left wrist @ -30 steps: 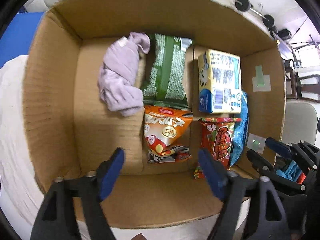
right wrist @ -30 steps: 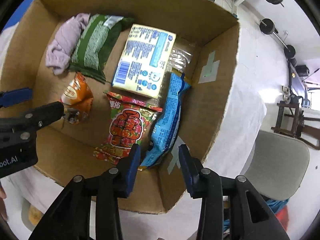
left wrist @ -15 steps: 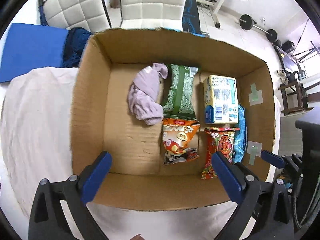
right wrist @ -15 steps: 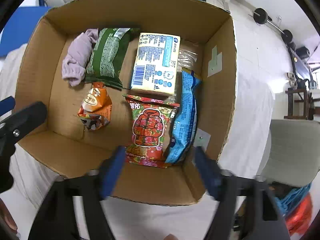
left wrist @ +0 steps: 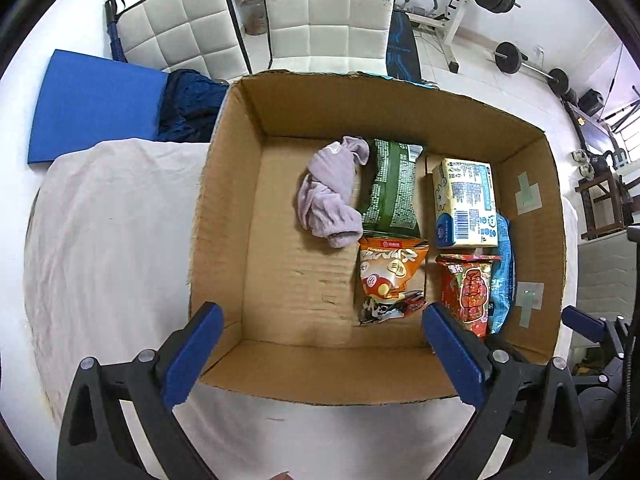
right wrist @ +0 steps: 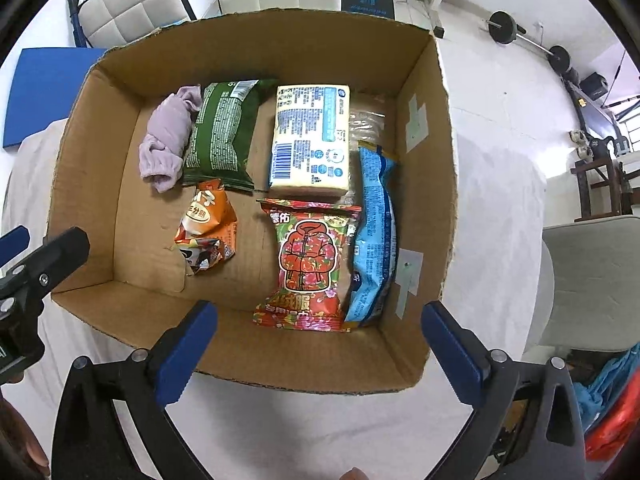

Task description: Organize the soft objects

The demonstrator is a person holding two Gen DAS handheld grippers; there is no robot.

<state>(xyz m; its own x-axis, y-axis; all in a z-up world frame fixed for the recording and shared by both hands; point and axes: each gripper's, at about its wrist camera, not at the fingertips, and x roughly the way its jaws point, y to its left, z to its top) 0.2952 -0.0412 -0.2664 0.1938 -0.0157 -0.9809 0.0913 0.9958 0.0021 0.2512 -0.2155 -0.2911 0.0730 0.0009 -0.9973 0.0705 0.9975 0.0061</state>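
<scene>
An open cardboard box [left wrist: 224, 240] [right wrist: 440, 160] stands on a white cloth. Inside lie a lilac cloth [left wrist: 330, 194] [right wrist: 170, 140], a green bag [left wrist: 390, 190] [right wrist: 222, 136], an orange snack bag [left wrist: 386, 278] [right wrist: 204, 226], a yellow-blue tissue pack [left wrist: 466, 202] [right wrist: 310, 142], a red packet [left wrist: 466, 292] [right wrist: 310, 262] and a blue packet [left wrist: 502, 276] [right wrist: 374, 236]. My left gripper [left wrist: 320, 352] is open and empty above the box's near wall. My right gripper [right wrist: 318, 348] is open and empty above the near wall too.
White padded chairs [left wrist: 328, 12] and a blue mat [left wrist: 96, 104] stand behind the box. Gym weights [left wrist: 508, 56] lie on the floor at the back right. A grey chair [right wrist: 592, 280] is to the right. The white-covered table [left wrist: 108, 240] extends left of the box.
Both grippers have pulled up and back out of the box, so the whole box now shows. The right gripper has opened wide from a narrower gap. The items in the box have not moved.
</scene>
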